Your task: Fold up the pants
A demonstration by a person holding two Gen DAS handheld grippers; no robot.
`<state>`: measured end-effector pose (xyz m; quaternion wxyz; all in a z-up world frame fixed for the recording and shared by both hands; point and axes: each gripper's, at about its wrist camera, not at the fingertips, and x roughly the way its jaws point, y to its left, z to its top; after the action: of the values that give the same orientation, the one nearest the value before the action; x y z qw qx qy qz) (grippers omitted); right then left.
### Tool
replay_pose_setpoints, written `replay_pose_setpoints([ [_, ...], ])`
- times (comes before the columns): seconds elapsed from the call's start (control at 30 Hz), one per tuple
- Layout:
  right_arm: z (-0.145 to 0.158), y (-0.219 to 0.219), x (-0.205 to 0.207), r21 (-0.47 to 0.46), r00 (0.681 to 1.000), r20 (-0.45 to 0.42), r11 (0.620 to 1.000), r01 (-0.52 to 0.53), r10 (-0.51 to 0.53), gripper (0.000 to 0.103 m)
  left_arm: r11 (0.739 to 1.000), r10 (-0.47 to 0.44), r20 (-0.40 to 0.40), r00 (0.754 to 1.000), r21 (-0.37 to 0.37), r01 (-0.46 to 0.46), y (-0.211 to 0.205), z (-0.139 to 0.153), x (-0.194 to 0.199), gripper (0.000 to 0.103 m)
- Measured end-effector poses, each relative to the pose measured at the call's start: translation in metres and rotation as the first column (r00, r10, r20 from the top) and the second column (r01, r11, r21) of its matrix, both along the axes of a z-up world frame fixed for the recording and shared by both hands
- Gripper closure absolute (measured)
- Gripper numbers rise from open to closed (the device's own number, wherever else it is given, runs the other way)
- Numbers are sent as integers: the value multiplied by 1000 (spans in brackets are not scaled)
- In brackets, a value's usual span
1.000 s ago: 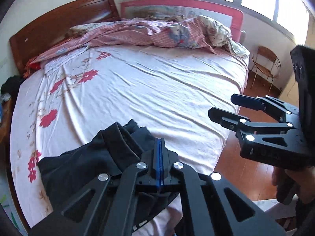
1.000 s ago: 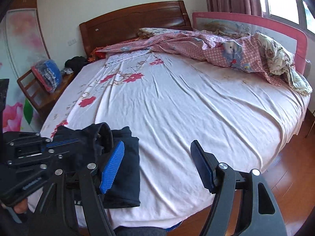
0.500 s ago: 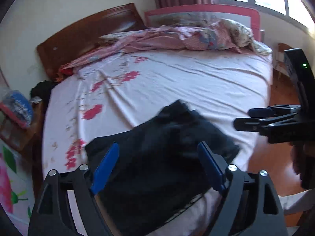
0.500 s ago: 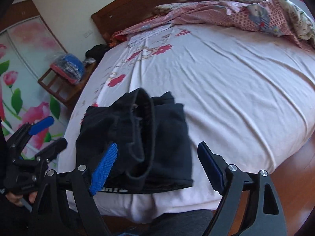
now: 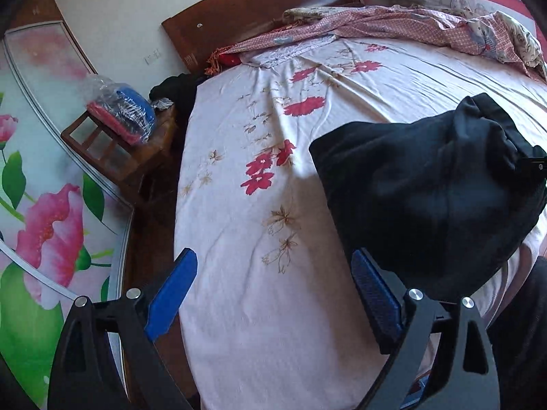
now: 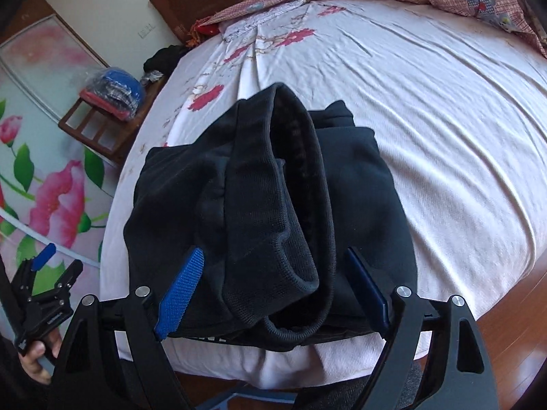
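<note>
Right-wrist view shows your right gripper [image 6: 270, 290] with its blue pads [image 6: 179, 292] spread wide on either side of the black pants [image 6: 273, 205], which lie in a folded bundle at the near edge of the bed [image 6: 444, 119], a ribbed cuff bulging up between the fingers; whether either pad touches the cloth is hard to tell. Left-wrist view shows your left gripper [image 5: 273, 294] also spread and holding nothing, hanging over the flowered sheet [image 5: 256, 239] with the pants [image 5: 427, 188] just to its right, beside its right finger. Your left hand [image 6: 34, 358] holds that gripper off the bed's left side, near a chair [image 5: 112, 143] with a wrapped bundle on it.
</note>
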<state>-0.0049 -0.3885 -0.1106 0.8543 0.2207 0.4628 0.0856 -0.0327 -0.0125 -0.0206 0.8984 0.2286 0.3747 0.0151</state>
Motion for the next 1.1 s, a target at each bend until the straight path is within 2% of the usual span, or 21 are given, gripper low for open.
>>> replay_pose_setpoints([
  [0.07,-6,2,5,20,1000,-16,1000,-4,5,20,1000,-8,-21,1000,-23,7,-14,-3,5,11],
  [0.1,-8,5,7,37,1000,-9,999,-22,22,24,999,-10,-24,1000,-33,10,-19,-3,5,11],
  [0.13,-9,8,8,50,999,-3,998,-38,38,34,999,-12,-23,1000,-38,11,-20,-2,6,11],
  [0.17,-9,11,9,43,998,-1,997,-58,58,56,999,-15,-20,1000,-39,14,-22,0,3,11],
  [0.2,-5,14,8,14,998,8,998,-68,68,71,999,-20,-13,1000,-41,20,-23,3,4,11],
  [0.23,0,14,6,12,997,26,997,-79,79,78,999,-26,-7,1000,-44,26,-22,6,4,9],
  [0.3,19,11,-1,19,994,69,996,-84,83,83,998,-29,12,999,-48,30,-22,15,5,8],
  [0.37,35,5,-8,-20,991,109,997,-69,71,84,998,-27,29,999,-60,28,-18,24,8,8],
  [0.43,49,-13,-16,-21,991,132,1000,-22,25,84,998,-14,43,999,-61,16,-14,29,11,7],
  [0.53,32,-37,-19,7,997,70,999,35,-36,81,997,2,49,999,-79,2,-8,33,13,5],
  [0.57,15,-42,-17,8,999,20,999,37,-38,64,997,10,50,999,-79,-6,-7,31,14,3],
  [0.6,-6,-47,-11,-16,997,-63,999,51,-52,36,997,15,42,999,-81,-12,-6,26,17,2],
  [0.63,-23,-56,-11,-28,986,-130,994,103,-105,35,996,16,15,1000,-90,-15,-6,18,20,2],
  [0.67,-23,-60,-14,17,988,-110,994,107,-104,35,995,15,-8,1000,-95,-15,-6,10,23,2],
  [0.73,1,-64,-28,-43,993,-41,993,113,-115,35,993,15,-51,999,-114,-21,-5,-6,27,2],
  [0.8,30,-66,-33,-99,997,21,992,73,-71,35,987,1,-109,994,-158,-19,-3,-17,35,2],
  [0.9,53,-79,-18,-118,999,44,993,14,-9,35,968,3,-145,989,-247,-39,3,-23,53,2],
  [0.97,52,-90,1,-71,999,28,997,-32,34,35,951,-29,-167,986,-308,-24,5,-22,66,2],
  [1.1,39,-96,26,-57,999,-22,997,-47,46,35,938,-37,-190,981,-344,-31,1,-21,84,2],
])
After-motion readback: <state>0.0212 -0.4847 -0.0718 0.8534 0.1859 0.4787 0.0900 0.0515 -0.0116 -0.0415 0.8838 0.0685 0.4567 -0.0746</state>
